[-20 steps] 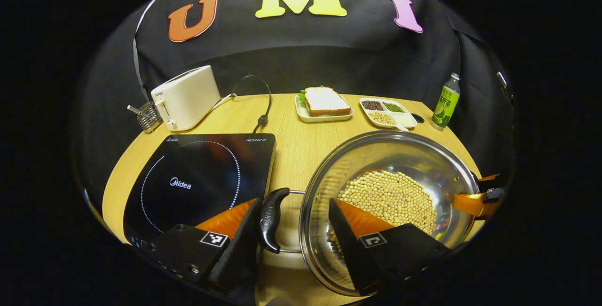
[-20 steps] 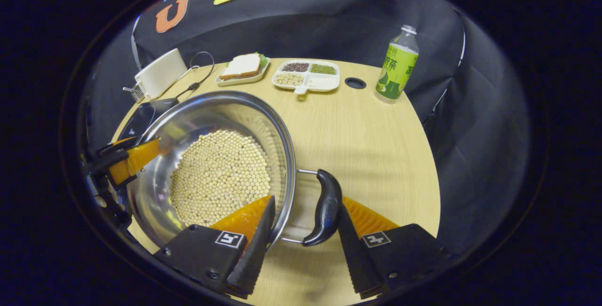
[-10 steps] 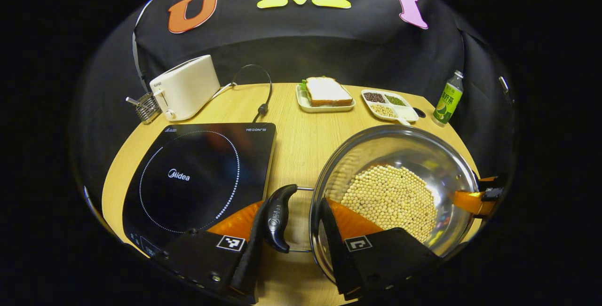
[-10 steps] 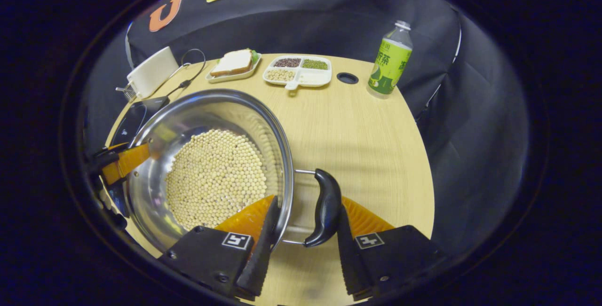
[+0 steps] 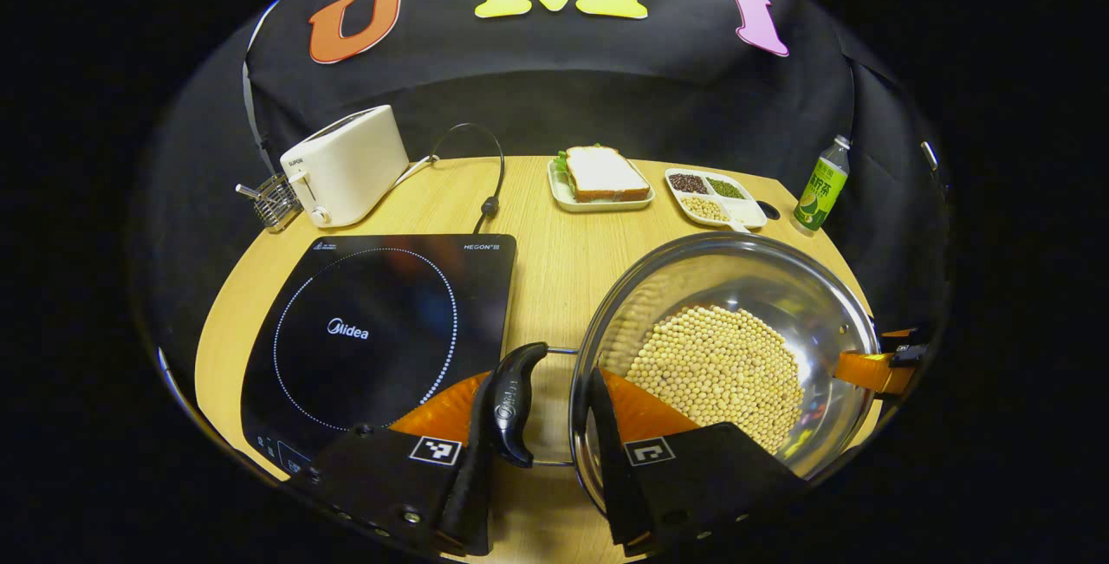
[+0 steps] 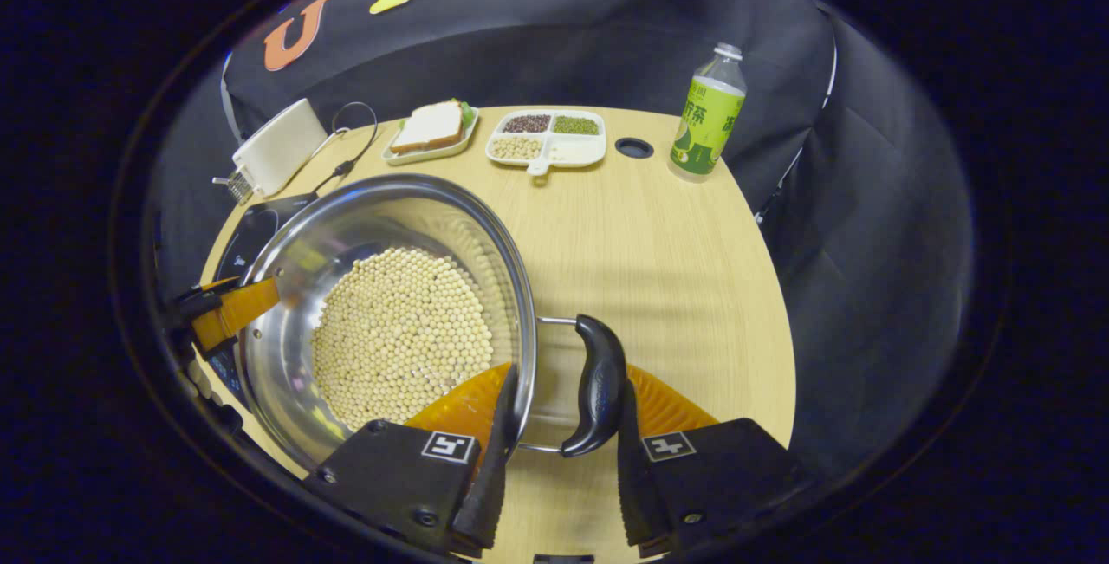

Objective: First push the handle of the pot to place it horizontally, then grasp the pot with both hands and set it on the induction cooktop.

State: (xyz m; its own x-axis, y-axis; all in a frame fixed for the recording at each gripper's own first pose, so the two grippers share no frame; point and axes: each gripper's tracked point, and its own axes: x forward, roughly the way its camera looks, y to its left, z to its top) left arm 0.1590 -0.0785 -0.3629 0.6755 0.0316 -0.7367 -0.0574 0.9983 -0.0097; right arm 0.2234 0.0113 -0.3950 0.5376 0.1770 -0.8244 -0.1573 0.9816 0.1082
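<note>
Left gripper (image 5: 539,443): low at own view's bottom, jaws partly closed, one finger outside pot's black handle (image 5: 513,404), other inside pot (image 5: 728,356) rim; looks pressed on both, gap hard to see. Right gripper (image 6: 561,451): same pose on other handle (image 6: 593,395), one finger inside rim, one outside handle. Each gripper's orange finger also shows far off across pot.

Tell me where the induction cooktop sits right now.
In the left gripper view, the induction cooktop lies flat on the table's left half, beside the steel pot, with the white toaster behind it.
</note>
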